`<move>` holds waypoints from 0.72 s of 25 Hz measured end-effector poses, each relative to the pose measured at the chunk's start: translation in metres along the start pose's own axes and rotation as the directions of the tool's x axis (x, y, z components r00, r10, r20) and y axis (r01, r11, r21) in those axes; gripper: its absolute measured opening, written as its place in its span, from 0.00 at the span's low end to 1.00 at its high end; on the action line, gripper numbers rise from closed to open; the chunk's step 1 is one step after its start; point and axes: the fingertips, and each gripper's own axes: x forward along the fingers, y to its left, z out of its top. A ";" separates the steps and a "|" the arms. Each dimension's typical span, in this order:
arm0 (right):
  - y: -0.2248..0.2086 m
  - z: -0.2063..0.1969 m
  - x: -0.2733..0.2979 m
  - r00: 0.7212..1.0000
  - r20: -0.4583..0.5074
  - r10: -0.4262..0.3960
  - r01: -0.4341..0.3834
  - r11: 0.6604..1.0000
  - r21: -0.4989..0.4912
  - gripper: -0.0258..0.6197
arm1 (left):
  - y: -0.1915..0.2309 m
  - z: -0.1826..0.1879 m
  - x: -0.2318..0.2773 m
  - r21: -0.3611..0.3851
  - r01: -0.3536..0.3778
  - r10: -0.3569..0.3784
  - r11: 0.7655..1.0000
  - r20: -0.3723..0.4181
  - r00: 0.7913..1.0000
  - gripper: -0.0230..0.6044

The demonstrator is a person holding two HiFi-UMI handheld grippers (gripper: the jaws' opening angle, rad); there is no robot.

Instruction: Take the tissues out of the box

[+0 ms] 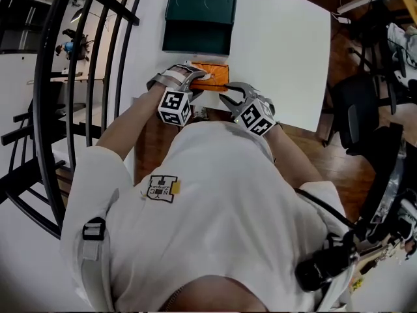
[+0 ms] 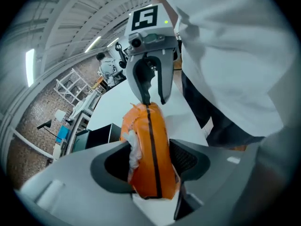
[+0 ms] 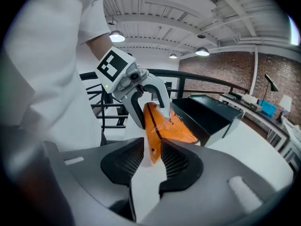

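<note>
An orange tissue pack (image 1: 214, 75) is held over the near edge of the white table (image 1: 280, 44), between my two grippers. My left gripper (image 1: 195, 78) is shut on it: in the left gripper view the pack (image 2: 153, 145) fills the jaws, and white tissue (image 2: 133, 147) pokes from its torn side. My right gripper (image 1: 229, 94) has the pack's other thin end (image 3: 151, 135) between its pads, which lie against it. Each gripper shows in the other's view: the right gripper (image 2: 154, 100) and the left gripper (image 3: 150, 109).
An open dark green box (image 1: 199, 21) stands on the table just beyond the pack. Black stair railings (image 1: 78, 77) run along the left. A dark chair (image 1: 355, 109) stands to the right of the table, over a wooden floor.
</note>
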 end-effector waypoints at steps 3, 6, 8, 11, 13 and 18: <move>0.009 -0.006 0.007 0.999 -0.017 0.029 -0.030 0.999 -0.020 0.20 | -0.008 -0.005 0.007 -0.001 -0.009 0.009 1.000 0.004 1.000 0.43; 0.011 -0.005 0.006 0.999 -0.017 0.041 -0.041 0.999 -0.025 0.20 | -0.009 -0.004 0.004 -0.021 -0.010 0.011 1.000 0.031 0.999 0.46; 0.010 -0.004 0.005 0.999 -0.013 0.048 -0.048 0.999 -0.021 0.20 | -0.010 -0.004 0.002 -0.036 0.021 -0.020 0.999 0.042 0.999 0.55; 0.010 -0.001 0.003 0.998 -0.005 0.067 -0.067 0.998 -0.015 0.23 | -0.014 0.001 -0.005 -0.103 0.108 -0.100 0.989 0.086 0.991 0.68; 0.012 0.001 0.001 0.997 0.010 0.079 -0.079 0.997 -0.009 0.25 | -0.014 0.005 -0.015 -0.167 0.157 -0.134 0.973 0.139 0.981 0.73; 0.012 0.010 -0.013 0.994 0.083 0.069 -0.073 0.996 0.042 0.25 | 0.013 0.012 -0.053 -0.330 0.148 -0.064 0.932 0.252 0.966 0.73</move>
